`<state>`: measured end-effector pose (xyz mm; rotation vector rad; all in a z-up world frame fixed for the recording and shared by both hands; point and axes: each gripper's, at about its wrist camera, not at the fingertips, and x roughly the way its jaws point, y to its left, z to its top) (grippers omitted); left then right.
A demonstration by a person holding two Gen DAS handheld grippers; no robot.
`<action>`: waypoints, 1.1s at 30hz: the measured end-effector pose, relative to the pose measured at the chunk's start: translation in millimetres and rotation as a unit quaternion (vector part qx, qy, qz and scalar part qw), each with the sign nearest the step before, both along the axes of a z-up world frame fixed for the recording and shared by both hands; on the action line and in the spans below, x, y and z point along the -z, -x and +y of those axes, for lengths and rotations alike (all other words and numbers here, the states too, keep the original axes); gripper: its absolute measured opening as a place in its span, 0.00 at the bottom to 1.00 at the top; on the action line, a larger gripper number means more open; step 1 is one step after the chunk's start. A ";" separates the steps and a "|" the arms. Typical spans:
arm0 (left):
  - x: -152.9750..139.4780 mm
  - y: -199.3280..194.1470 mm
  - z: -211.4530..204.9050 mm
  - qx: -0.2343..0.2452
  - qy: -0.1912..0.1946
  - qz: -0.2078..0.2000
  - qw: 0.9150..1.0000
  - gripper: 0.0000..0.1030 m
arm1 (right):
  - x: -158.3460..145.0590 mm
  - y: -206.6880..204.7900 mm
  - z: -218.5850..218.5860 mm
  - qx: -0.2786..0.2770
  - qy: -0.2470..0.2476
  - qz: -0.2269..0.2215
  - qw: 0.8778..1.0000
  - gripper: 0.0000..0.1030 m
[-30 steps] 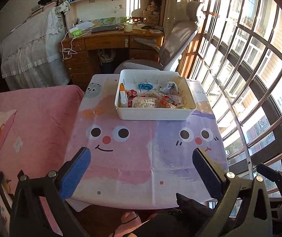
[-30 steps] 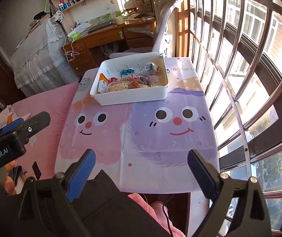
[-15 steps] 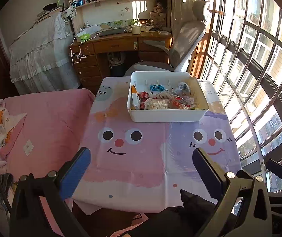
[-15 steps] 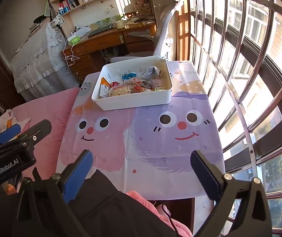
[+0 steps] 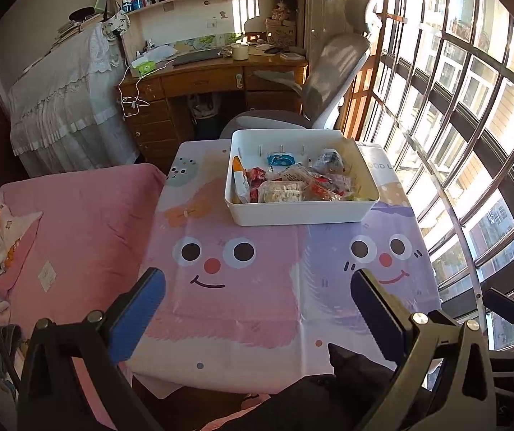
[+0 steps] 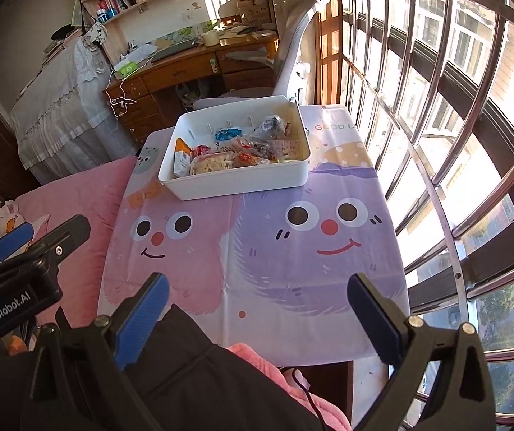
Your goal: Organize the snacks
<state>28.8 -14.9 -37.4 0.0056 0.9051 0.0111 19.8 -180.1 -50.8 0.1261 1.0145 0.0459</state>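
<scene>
Table (image 5: 257, 323) under a pink-and-purple cartoon-face cloth, beside a pink bed (image 5: 77, 222). White bin (image 5: 300, 212) at the table's far end, holding assorted snack packets (image 5: 293, 183). Left gripper (image 5: 257, 309) and right gripper (image 6: 255, 309), each with blue-padded fingers spread wide and empty, held above the near edge, well apart from the bin.

White bin (image 5: 300, 215) — pink-and-purple tablecloth (image 5: 257, 298) with smiling faces — blue claw pads (image 5: 138, 314).
</scene>
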 end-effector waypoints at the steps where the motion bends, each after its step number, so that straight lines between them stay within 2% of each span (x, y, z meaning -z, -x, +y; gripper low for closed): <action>1: 0.3 -1.3 0.3 0.001 0.001 0.001 1.000 1.00 | 0.2 -0.8 0.7 0.001 0.000 0.001 1.000 0.97; 33: 8.6 -19.8 8.6 0.002 0.003 0.014 1.000 1.00 | 7.1 -15.3 11.1 0.005 0.004 0.021 1.000 0.97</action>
